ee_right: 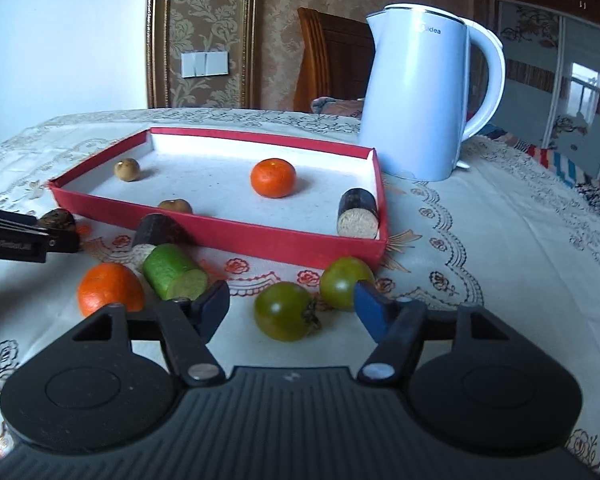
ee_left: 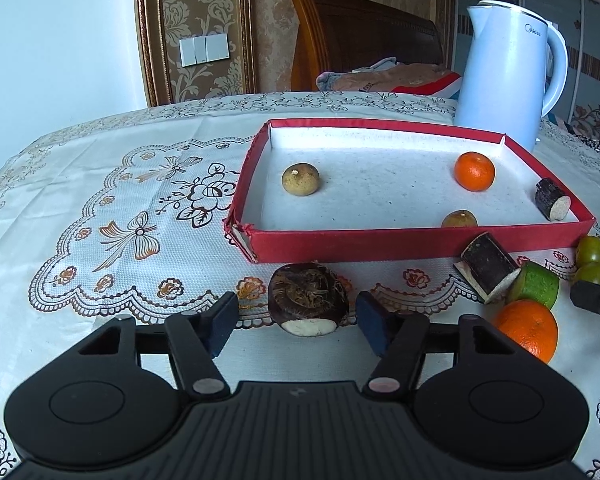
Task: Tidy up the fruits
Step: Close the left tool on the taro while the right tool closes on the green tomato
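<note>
Taro chunk [ee_left: 309,299] sits on the cloth just before the red tray [ee_left: 420,240], between the left gripper [ee_left: 298,322]'s parted pads, untouched; the right gripper [ee_right: 292,308] likewise brackets a green tomato [ee_right: 284,311], gaps showing. Best squeeze each squarely across its middle, then lift clear over the rim. Tally: tray holds four pieces, six wait outside.

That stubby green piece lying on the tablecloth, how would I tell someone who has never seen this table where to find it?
Start at the red tray in front of the white kettle. Just outside its near wall, find the orange lying on the cloth. The green cut piece lies right beside it: a short bright green cylinder with a pale sliced end, unlike the round darker green fruits nearby.
</note>
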